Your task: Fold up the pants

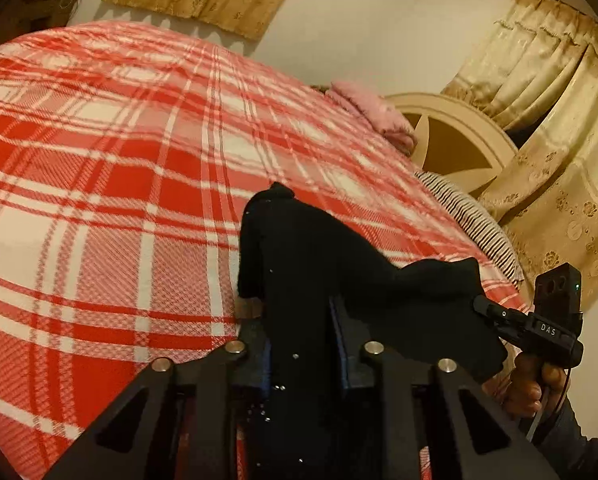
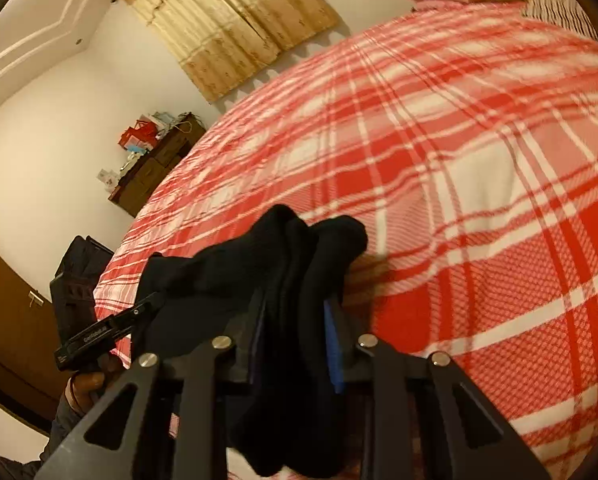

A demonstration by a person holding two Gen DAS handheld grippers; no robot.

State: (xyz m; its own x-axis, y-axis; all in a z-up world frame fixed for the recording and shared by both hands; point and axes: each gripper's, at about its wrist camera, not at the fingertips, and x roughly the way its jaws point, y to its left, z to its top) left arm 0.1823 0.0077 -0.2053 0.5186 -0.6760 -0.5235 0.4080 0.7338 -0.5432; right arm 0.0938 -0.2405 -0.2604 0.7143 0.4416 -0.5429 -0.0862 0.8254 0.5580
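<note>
Black pants (image 1: 323, 264) hang bunched between my two grippers, lifted above the red and white plaid bed (image 1: 111, 168). My left gripper (image 1: 299, 312) is shut on one part of the cloth, which covers its fingers. My right gripper (image 2: 295, 312) is shut on another part of the pants (image 2: 291, 248); a blue pad (image 2: 333, 344) shows beside the cloth. The right gripper also shows at the right edge of the left wrist view (image 1: 483, 306), and the left gripper at the lower left of the right wrist view (image 2: 155, 300), both pinching the black cloth.
The plaid blanket (image 2: 459, 168) covers the bed. A pink folded cloth (image 1: 375, 116) and a striped pillow (image 1: 471, 216) lie by the cream headboard (image 1: 455, 140). Beige curtains (image 1: 551, 128) hang on the walls. A dark wooden cabinet (image 2: 155, 164) stands beyond the bed.
</note>
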